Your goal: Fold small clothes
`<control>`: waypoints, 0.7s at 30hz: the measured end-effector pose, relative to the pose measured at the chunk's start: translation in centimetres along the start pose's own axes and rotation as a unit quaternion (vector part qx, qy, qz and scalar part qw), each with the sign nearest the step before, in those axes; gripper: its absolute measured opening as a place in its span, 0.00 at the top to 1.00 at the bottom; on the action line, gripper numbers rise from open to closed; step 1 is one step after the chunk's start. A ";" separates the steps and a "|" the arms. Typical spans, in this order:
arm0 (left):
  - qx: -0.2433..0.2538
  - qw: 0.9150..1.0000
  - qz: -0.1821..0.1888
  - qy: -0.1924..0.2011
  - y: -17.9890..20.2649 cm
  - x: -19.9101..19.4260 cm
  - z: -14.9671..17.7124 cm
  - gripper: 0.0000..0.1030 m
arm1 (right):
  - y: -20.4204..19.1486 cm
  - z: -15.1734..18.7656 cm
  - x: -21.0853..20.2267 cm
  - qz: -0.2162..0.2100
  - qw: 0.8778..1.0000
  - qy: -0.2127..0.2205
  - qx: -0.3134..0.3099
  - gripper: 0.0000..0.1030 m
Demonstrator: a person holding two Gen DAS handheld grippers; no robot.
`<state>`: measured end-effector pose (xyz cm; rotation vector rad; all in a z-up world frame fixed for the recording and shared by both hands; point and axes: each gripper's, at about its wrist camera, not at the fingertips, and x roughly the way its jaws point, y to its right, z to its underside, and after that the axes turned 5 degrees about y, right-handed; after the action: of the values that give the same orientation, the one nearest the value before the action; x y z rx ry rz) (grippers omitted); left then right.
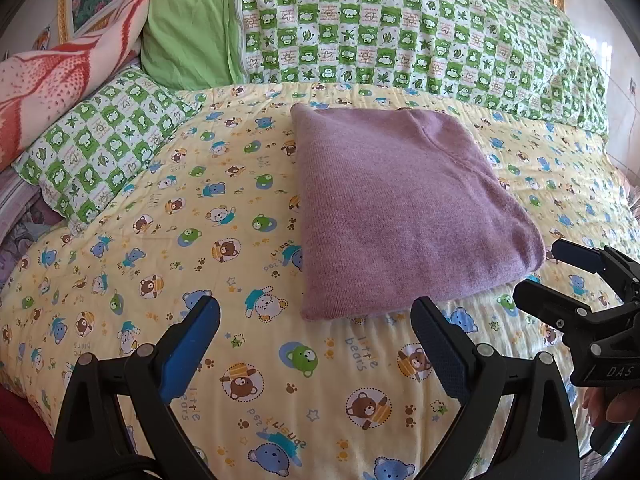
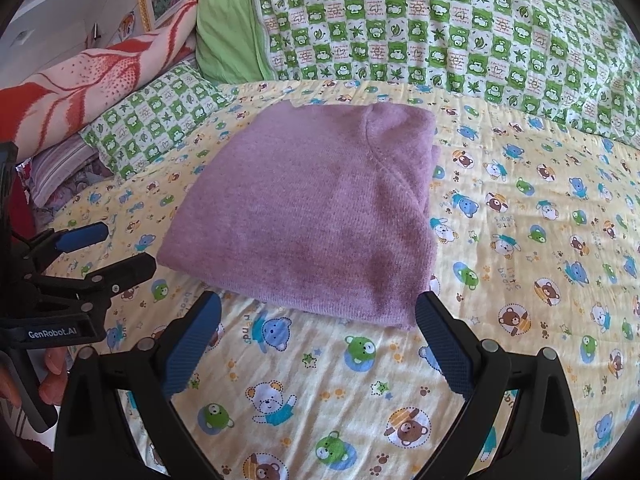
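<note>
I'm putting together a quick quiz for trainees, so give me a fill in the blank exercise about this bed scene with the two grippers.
1. The folded garment lying on the bear-print sheet is ____ in colour.
2. The left gripper has its jaws ____ and holds nothing.
3. The right gripper holds ____.
4. The checked quilt behind the garment is white and ____.

Missing words: purple; open; nothing; green

The purple sweater [image 1: 404,208] is fuzzy matt knit; the bear-print sheet [image 1: 160,240] is smooth, lightly wrinkled cotton.
</note>
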<state>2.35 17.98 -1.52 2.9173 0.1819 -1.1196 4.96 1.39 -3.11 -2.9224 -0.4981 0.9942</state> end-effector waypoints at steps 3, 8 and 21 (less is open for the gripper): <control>0.000 1.000 0.001 -0.001 0.0 0.0 0.0 0.06 | -0.1 -0.2 0.0 0.000 1.000 0.002 0.001 0.05; -0.001 1.000 0.000 -0.003 0.1 0.1 -0.2 0.06 | 0.0 -0.3 0.0 -0.001 1.000 0.002 0.002 0.05; -0.003 1.000 0.001 -0.007 0.2 0.1 -0.3 0.06 | -0.1 -0.4 0.2 -0.002 1.000 0.000 0.004 0.05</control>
<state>2.65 17.79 -1.44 2.9030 0.1836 -1.1351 5.33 1.61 -2.85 -2.9134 -0.5004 0.9927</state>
